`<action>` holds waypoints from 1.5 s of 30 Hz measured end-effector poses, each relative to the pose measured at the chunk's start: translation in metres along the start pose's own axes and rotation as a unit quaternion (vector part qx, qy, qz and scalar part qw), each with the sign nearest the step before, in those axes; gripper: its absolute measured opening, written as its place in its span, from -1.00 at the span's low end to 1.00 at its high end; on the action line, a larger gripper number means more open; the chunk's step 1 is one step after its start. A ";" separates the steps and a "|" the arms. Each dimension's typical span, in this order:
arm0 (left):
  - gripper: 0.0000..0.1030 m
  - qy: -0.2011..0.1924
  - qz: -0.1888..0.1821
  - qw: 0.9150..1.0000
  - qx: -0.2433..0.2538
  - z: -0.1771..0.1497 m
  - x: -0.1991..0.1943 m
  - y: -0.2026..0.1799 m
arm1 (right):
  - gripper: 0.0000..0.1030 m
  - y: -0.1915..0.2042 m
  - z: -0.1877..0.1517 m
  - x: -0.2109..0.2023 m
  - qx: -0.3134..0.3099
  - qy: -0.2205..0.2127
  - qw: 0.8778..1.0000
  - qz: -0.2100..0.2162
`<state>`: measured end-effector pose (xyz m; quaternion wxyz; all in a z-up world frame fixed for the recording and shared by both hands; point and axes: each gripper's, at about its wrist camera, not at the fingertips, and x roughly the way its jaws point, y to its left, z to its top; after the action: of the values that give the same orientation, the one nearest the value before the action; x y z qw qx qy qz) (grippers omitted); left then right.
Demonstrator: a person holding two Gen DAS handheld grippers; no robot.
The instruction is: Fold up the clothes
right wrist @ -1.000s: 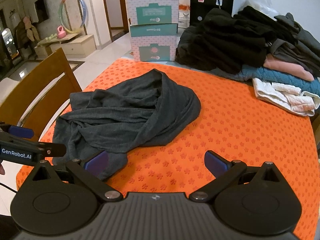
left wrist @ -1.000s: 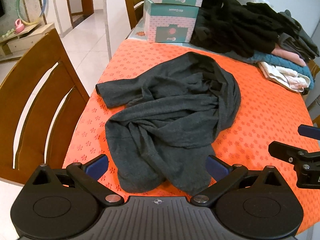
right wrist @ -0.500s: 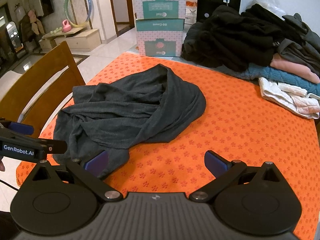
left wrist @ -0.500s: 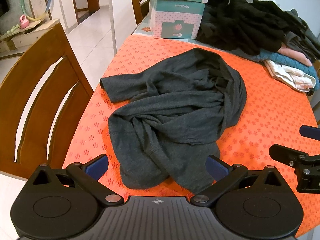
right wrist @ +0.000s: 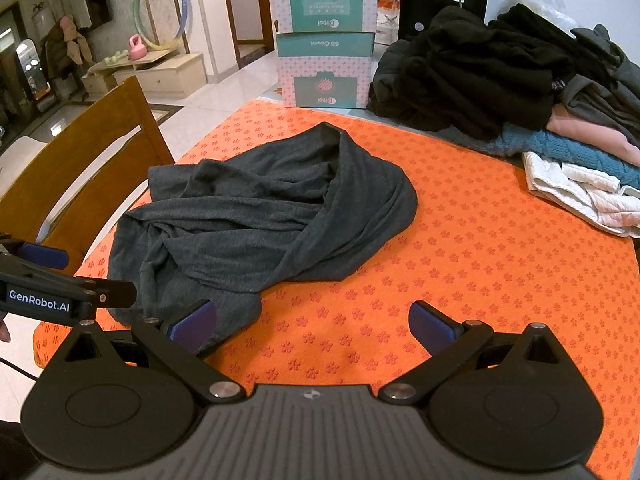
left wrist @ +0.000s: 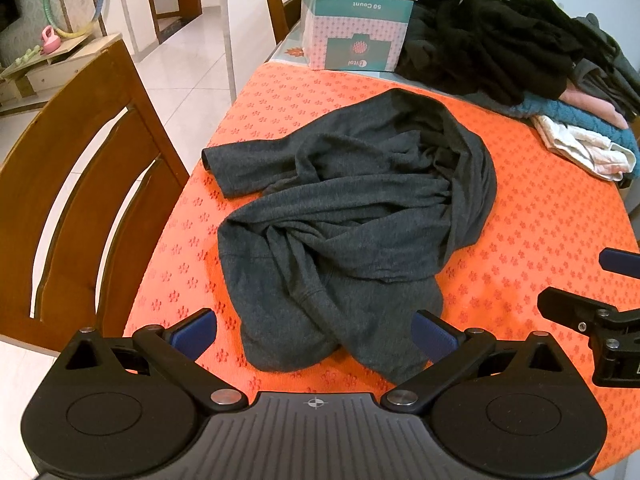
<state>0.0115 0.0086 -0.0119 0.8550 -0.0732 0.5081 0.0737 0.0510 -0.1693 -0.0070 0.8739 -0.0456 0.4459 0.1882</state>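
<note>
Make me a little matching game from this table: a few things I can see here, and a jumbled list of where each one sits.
Things:
1. dark grey garment
2. stacked boxes
3. white garment
4. wooden chair

Places:
A. far edge of the table
B. right edge, below the clothes pile
C. crumpled in the middle of the orange cloth
D. beside the table's left edge

Pairs: 1-C, 2-A, 3-B, 4-D

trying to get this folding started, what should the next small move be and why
Probably lower the left gripper onto the near edge of the grey shirt and pinch it. Both grippers are open and hold nothing, and the shirt lies crumpled on the orange tablecloth, so it needs spreading flat first.
</note>
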 end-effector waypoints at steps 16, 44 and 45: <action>1.00 -0.001 0.008 1.000 -0.002 0.000 0.002 -0.003 | 1.00 -0.005 0.001 0.006 -0.002 0.005 1.000 0.004; 0.62 0.031 0.010 0.999 -0.019 0.013 0.062 0.014 | 0.75 -0.054 0.102 0.141 -0.034 0.062 0.997 0.015; 0.57 0.032 0.012 0.999 -0.021 0.014 0.064 0.014 | 0.65 -0.055 0.105 0.147 -0.034 0.066 0.997 0.017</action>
<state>0.0510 0.0288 -0.0626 0.8354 -0.0879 0.5347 0.0921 0.2293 -0.1515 -0.0663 0.8373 -0.0804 0.4964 0.2147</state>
